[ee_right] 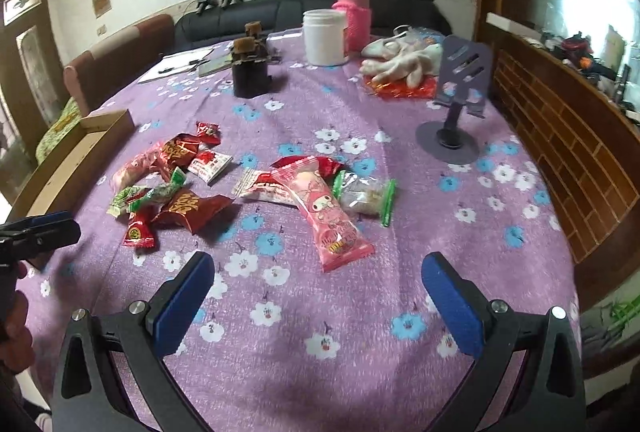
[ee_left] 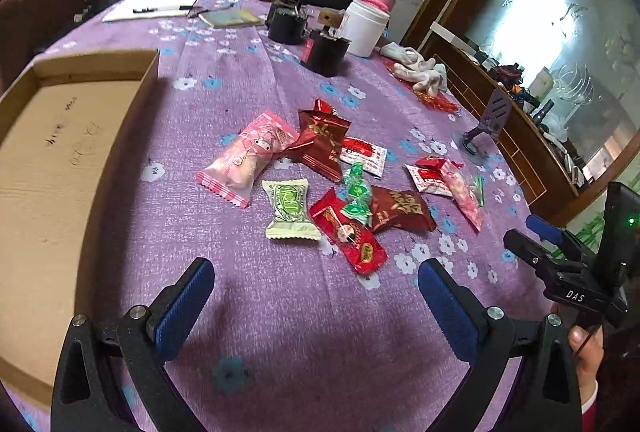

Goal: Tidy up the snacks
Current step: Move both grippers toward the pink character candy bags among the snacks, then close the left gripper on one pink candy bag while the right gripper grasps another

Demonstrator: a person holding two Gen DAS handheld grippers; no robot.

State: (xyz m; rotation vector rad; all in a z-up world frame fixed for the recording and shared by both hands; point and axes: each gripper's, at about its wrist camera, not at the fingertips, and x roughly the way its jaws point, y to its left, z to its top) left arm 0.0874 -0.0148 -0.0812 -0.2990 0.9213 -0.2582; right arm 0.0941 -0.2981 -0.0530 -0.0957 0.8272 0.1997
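Note:
Several wrapped snacks lie scattered on the purple flowered tablecloth (ee_left: 280,312). In the left wrist view a long pink packet (ee_left: 248,155), a green-and-white candy (ee_left: 289,209), dark red packets (ee_left: 320,143) and a bright red packet (ee_left: 352,236) lie ahead of my left gripper (ee_left: 316,284), which is open and holds nothing. An open cardboard box (ee_left: 60,159) sits at the left. In the right wrist view another pink packet (ee_right: 328,211), a clear green-ended packet (ee_right: 366,195) and the red pile (ee_right: 180,203) lie ahead of my open, empty right gripper (ee_right: 318,278).
Two dark jars (ee_left: 308,35), a white container (ee_left: 366,27), a pink-sleeved bottle (ee_right: 354,15), white gloves (ee_right: 400,61) and a purple phone stand (ee_right: 456,99) stand at the table's far side. Papers with a pen (ee_left: 152,7) lie far left. A wooden cabinet (ee_right: 560,135) borders the right.

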